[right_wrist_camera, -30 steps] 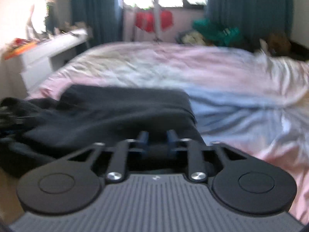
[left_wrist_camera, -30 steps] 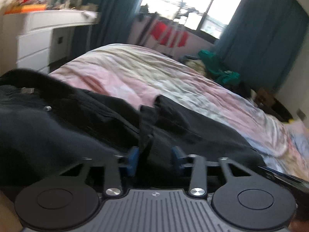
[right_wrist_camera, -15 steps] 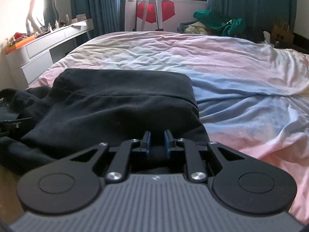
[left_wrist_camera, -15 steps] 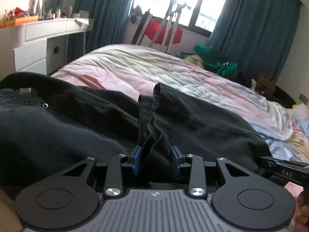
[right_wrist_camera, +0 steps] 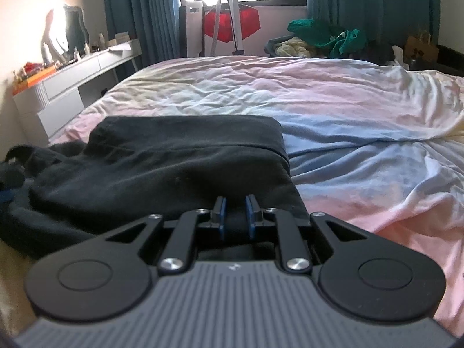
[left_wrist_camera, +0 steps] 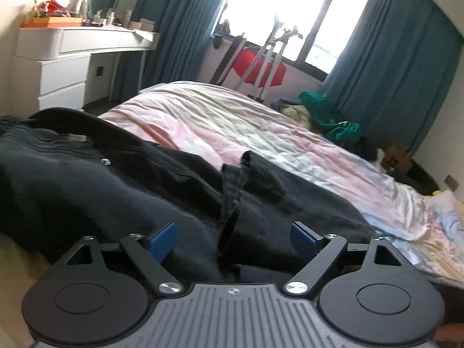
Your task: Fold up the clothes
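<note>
Black trousers [left_wrist_camera: 121,191] lay folded on the bed [right_wrist_camera: 319,92]; left gripper [left_wrist_camera: 233,236] jaws were opening to release them, right gripper [right_wrist_camera: 235,211] pinching their hem.

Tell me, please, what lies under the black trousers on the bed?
The black trousers lie on a pink, white and blue bedsheet, seen all around them. The sheet directly beneath is covered.

Trousers [right_wrist_camera: 179,156] lie on the bed's [right_wrist_camera: 333,101] near-left part, dresser [right_wrist_camera: 72,87] left, window [left_wrist_camera: 290,14] behind.
</note>
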`<state>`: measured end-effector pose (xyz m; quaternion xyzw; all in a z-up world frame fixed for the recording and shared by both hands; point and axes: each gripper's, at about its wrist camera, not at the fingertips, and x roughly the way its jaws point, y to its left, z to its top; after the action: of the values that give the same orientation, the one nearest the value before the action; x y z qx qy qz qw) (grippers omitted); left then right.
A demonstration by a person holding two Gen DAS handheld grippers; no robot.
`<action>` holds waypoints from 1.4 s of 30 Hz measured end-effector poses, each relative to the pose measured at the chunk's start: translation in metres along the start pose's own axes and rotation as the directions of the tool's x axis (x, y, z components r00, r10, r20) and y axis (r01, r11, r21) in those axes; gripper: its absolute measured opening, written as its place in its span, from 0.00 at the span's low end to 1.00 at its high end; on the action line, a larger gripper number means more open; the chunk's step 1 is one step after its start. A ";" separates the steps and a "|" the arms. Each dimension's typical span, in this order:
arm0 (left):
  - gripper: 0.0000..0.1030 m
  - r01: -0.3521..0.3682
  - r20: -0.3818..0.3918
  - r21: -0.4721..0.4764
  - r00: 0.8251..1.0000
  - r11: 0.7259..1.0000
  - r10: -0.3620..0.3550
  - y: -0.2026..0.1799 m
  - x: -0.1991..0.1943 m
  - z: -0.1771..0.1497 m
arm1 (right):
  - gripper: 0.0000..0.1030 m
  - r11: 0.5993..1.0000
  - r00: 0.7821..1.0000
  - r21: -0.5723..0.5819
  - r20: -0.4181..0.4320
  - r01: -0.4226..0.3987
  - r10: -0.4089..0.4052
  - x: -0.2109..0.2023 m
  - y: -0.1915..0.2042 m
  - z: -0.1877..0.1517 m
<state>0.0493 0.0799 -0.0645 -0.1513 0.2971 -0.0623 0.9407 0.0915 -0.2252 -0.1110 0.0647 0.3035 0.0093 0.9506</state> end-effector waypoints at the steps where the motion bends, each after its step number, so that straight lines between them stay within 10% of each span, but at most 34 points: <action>1: 0.92 -0.023 -0.003 -0.006 1.000 1.000 0.023 0.002 -0.003 0.001 | 0.16 1.000 1.000 0.012 0.004 0.001 -0.001 -0.002 -0.001 0.001; 5: 0.95 -0.036 -0.010 -0.161 0.999 0.986 0.035 0.035 -0.022 0.007 | 0.19 0.999 1.000 0.051 0.016 0.004 -0.005 -0.008 -0.004 0.002; 8: 1.00 -0.053 -0.020 -0.379 0.999 0.924 0.049 0.079 -0.036 0.009 | 0.20 0.998 0.999 0.054 0.027 0.015 -0.017 -0.012 -0.005 0.001; 11: 0.99 -0.053 -0.035 -0.606 0.999 0.793 0.039 0.127 -0.043 0.004 | 0.20 0.998 0.998 0.013 0.029 0.059 -0.060 -0.013 -0.001 -0.001; 15: 0.96 -0.036 -0.030 -0.833 0.999 0.553 0.019 0.185 -0.049 -0.008 | 0.20 0.998 0.997 -0.004 0.028 0.067 -0.067 -0.016 0.001 -0.003; 17: 0.94 -0.033 -0.020 -0.865 0.999 0.500 0.030 0.198 -0.047 -0.008 | 0.20 0.998 0.998 -0.005 0.027 0.063 -0.063 -0.016 0.002 -0.003; 23: 0.79 -0.114 -0.044 -0.825 0.989 0.554 0.138 0.211 -0.026 0.024 | 0.20 0.999 0.998 -0.021 0.038 0.046 -0.045 -0.016 0.011 -0.005; 30: 0.35 -0.142 -0.039 -0.804 0.982 0.577 0.187 0.230 -0.014 0.040 | 0.20 0.996 0.982 -0.090 0.188 0.010 0.007 -0.033 0.027 0.011; 36: 0.26 -0.167 0.026 -0.726 0.963 0.668 0.269 0.202 -0.022 0.044 | 0.19 0.992 0.993 -0.128 -0.118 -0.018 0.002 0.033 0.033 0.001; 42: 0.24 -0.260 0.132 -0.524 0.916 0.811 0.379 0.139 -0.039 0.068 | 0.18 0.995 0.992 -0.100 -0.128 -0.027 0.014 0.037 0.026 0.003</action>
<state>0.0602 0.2361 -0.0354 -0.3412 0.2134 0.1938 0.8947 0.1243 -0.1976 -0.1270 0.0188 0.3618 0.0384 0.9313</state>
